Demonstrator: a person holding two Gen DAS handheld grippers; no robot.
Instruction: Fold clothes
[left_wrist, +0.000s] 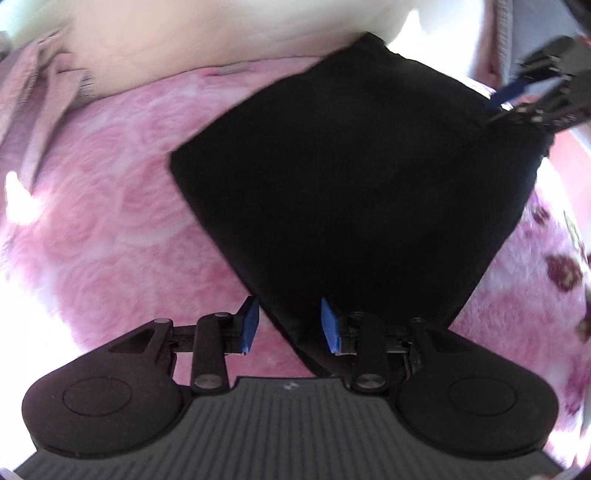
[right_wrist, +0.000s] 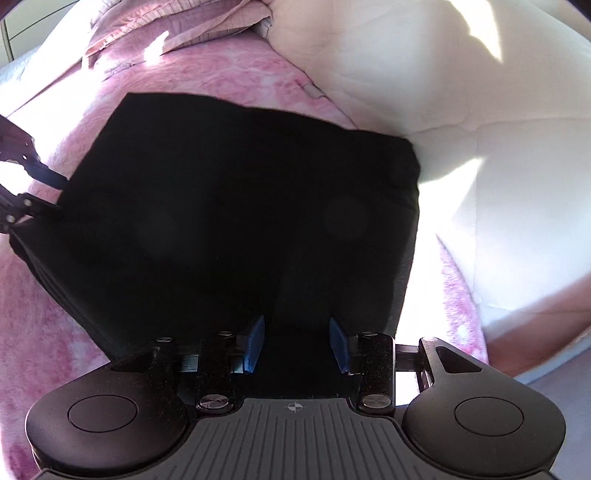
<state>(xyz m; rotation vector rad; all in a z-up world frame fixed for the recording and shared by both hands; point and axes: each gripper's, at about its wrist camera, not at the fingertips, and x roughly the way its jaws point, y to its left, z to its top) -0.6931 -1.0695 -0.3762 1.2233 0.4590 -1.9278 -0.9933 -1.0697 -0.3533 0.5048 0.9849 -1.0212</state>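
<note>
A folded black garment (left_wrist: 354, 177) lies flat on the pink rose-patterned blanket (left_wrist: 110, 192), its far edge against a cream quilt (right_wrist: 480, 110). The left gripper (left_wrist: 290, 325) straddles the garment's near corner, jaws narrowly apart, pads clear. The right gripper (right_wrist: 297, 345), jaws part open, straddles another edge without pressing it.

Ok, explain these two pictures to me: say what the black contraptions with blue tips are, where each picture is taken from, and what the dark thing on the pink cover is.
Each picture comes from a camera mounted on a hand-held two-finger gripper, looking forward along its blue-padded fingers. A person holds one in each hand.

The left gripper sits over one corner of a folded black garment. The right gripper sits over another edge of it.

The garment lies on a pink fluffy blanket, beside a cream quilt and a dusty pink cloth.

Both grippers' pads stand apart with black cloth between them; neither visibly pinches it. The right jaws are not settled.
</note>
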